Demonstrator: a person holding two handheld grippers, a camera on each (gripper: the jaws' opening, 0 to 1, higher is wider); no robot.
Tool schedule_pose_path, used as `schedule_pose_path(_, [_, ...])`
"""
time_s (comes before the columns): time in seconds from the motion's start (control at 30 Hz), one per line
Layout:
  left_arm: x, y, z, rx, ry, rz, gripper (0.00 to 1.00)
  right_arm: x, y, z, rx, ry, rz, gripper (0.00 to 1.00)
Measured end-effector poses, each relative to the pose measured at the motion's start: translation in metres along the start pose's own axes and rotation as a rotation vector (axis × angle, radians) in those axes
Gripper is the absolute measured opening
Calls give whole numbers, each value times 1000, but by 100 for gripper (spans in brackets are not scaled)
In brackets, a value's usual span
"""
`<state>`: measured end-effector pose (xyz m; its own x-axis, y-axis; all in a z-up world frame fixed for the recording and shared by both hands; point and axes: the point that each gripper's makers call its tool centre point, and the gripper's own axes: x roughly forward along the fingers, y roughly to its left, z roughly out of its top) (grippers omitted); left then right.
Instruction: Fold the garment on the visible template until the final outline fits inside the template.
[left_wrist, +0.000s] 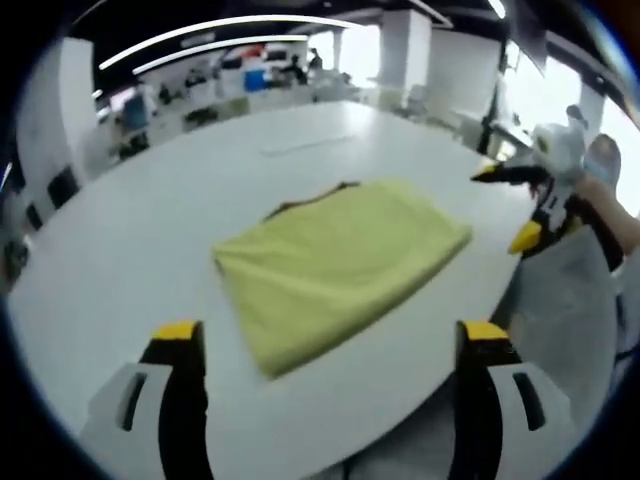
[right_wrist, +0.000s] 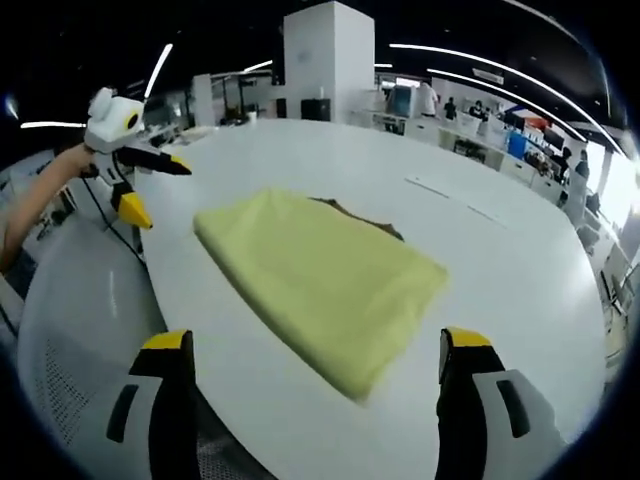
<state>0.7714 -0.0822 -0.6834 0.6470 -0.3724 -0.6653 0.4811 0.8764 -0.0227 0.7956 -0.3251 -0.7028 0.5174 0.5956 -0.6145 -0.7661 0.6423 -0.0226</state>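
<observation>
A yellow garment lies folded into a flat rectangle on the white table. A dark brown edge of the template peeks out from under its far side. My left gripper is open and held just short of the garment's near edge, with nothing between its jaws. My right gripper hangs open in the air off the garment's right end. In the right gripper view the garment covers nearly all of the template. There my right gripper stands open and empty, and the left gripper hovers open at the table's edge.
A grey mesh chair stands at the near table edge, and it appears again as a mesh chair by a person's arm. A thin strip lies on the far tabletop. Desks and a white pillar stand well behind.
</observation>
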Motion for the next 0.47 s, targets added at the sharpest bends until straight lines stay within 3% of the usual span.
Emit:
schedule_pose_path(0.2, [4, -7, 11, 10, -24, -8, 100, -3, -1, -6, -12, 11, -2, 100])
schedule_pose_path(0.3, [7, -12, 10, 18, -5, -12, 100, -4, 1, -11, 2, 21, 6, 100])
schedule_pose_path(0.47, [5, -11, 18, 23, -19, -4, 100, -9, 2, -7, -12, 15, 4, 100])
